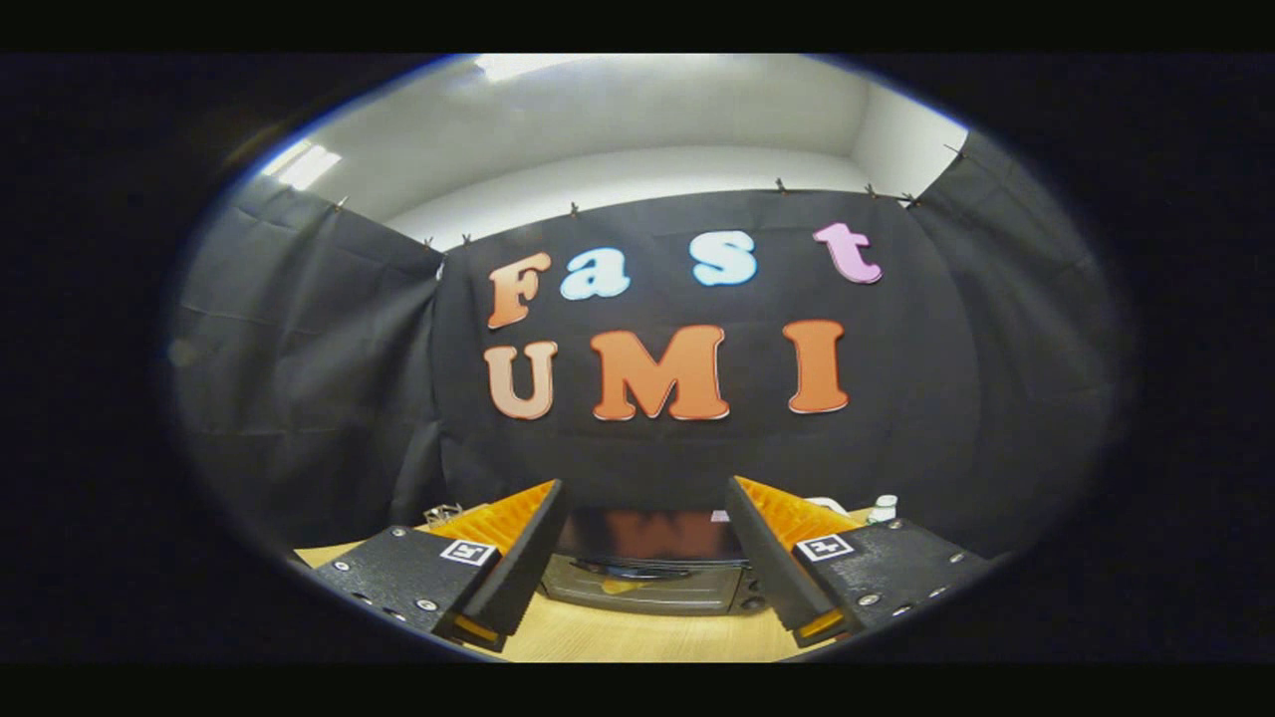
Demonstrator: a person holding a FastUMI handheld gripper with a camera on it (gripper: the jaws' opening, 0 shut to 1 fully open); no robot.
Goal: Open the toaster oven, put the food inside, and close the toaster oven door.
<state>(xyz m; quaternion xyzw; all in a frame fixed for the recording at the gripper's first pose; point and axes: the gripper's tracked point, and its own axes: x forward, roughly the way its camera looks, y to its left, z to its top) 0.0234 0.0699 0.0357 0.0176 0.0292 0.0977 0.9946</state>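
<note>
Between the two fingers of your claw (649, 583), which you held spread wide apart and grasping nothing, the toaster oven (647, 568) sat on the wooden worktop (637, 637), just ahead of the fingertips and squarely facing you. Its door looked shut, with a dark handle across the glass front and something pale and yellowish dimly visible behind the glass, too blurred for you to tell what it was. The oven's glossy top caught a reddish reflection. Neither finger (518, 568) touched the oven; both stood to either side of it, clear of its front. Beyond the right finger, near the back of the worktop, you had a small white bottle (883, 509), and beyond the left finger a small wire object (441, 514), too small to make out. Behind the oven hung the booth's black cloth wall (299, 378), with the pale ceiling above it.
</note>
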